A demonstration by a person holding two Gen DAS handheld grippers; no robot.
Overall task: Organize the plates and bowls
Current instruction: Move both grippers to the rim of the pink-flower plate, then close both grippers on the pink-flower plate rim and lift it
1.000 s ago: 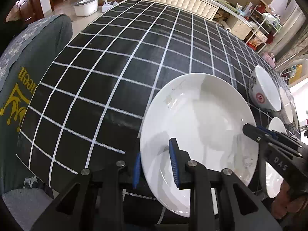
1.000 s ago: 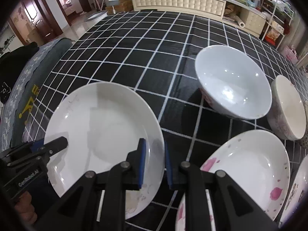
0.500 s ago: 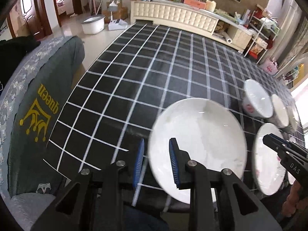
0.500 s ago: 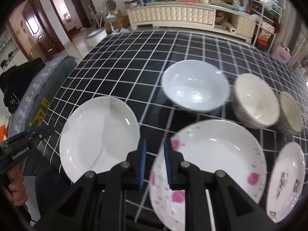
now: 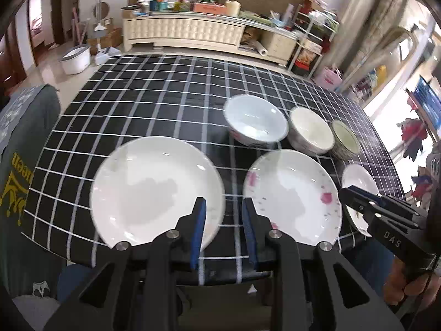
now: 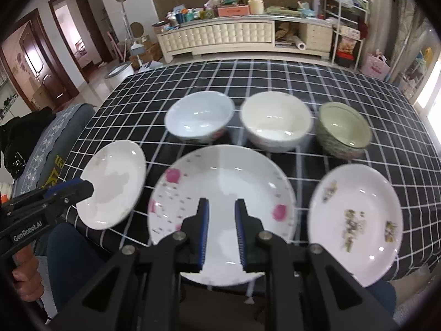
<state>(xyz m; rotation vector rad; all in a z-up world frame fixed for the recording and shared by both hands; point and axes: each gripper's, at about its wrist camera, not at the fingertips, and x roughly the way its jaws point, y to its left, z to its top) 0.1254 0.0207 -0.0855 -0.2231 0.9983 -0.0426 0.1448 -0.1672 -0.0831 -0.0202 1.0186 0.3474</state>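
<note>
Three plates sit in a row along the near edge of the tabletop (image 6: 275,82), three bowls in a row behind them. The left hand-held gripper (image 5: 223,229) hangs over the gap between the plain white plate (image 5: 157,190) and the pink-flowered plate (image 6: 220,209); the right hand-held gripper (image 6: 220,234) points squarely at the flowered one and looks nearer it. Both have their jaws slightly apart, gripping nothing. The right gripper's body reads "DAS", the left's "GenRobot.AI".
</note>
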